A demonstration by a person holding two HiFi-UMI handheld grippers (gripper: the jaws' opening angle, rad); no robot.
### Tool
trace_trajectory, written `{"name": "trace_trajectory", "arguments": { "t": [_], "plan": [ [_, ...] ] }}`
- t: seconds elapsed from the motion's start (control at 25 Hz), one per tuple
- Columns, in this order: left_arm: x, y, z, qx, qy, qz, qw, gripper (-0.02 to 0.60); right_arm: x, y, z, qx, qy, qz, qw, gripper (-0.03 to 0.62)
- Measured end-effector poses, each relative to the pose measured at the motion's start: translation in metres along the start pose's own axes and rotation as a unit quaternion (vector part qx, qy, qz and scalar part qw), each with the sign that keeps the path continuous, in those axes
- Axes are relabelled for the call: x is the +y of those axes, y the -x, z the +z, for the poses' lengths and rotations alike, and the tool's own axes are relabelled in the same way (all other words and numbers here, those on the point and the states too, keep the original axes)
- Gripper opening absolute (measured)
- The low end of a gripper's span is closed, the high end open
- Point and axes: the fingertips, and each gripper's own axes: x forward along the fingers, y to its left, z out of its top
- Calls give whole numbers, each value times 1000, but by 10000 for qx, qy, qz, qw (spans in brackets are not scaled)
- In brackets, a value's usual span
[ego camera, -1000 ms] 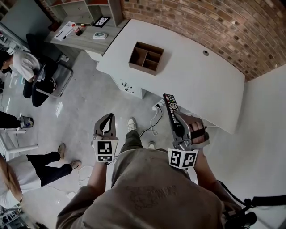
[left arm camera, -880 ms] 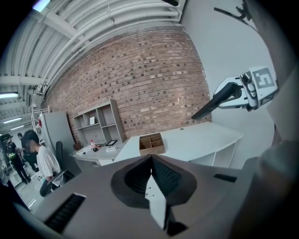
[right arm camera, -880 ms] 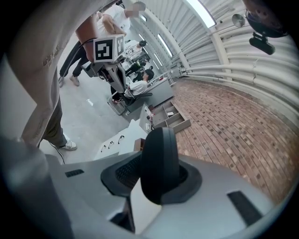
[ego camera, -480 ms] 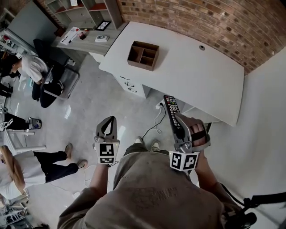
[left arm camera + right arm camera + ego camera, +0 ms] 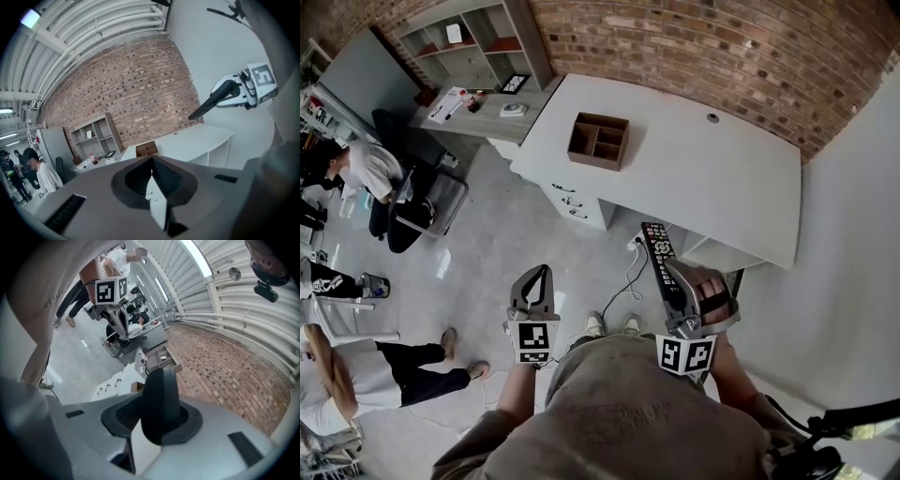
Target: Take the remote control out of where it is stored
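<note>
At the left edge of the head view a seated person (image 5: 366, 169) leans by a chair, with a shelf unit (image 5: 469, 37) in the upper left corner. None of this bears on the task.

Lower centre-left, the left tongs (image 5: 544, 272) hang over the grey floor (image 5: 487, 234). They are clenched tip to tip, and the left gripper view confirms that nothing sits between the pads.

Above the middle of the frame, a wooden organiser (image 5: 598, 141) stands on the white counter (image 5: 722, 178). As far as can be told from here, its compartments look empty.

Right of centre, the right tongs (image 5: 673, 278) are grasping the remote control (image 5: 657, 242) by its lower end. The button face is turned up and the far end points toward the counter edge. In the right gripper view the remote's dark rounded end fills the gap between the jaws. The remote is in the air, well apart from the organiser and off the counter.

By this reading the removal itself is done. If the organiser was the storage place, it has been left behind. All that seems left is to carry the remote somewhere or set it down, and the left tongs have no evident part in that.
</note>
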Motion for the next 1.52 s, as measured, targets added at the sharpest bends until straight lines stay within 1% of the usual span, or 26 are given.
{"name": "trace_trajectory", "arguments": {
  "t": [0.2,0.44,0.92,1.52],
  "plan": [
    [11,3,-4,-89,96,-41,9999,12,0,-5,16,7,65,-108,9999,121],
    [18,4,-9,-60,118,-115,9998,12,1,-7,28,22,93,-124,9999,121],
    [24,5,-14,-62,99,-206,9997,12,4,-15,34,121,293,-94,9995,121],
    [22,3,-14,-90,118,-250,9996,12,4,-16,36,137,314,-56,9994,120]
  ]
}}
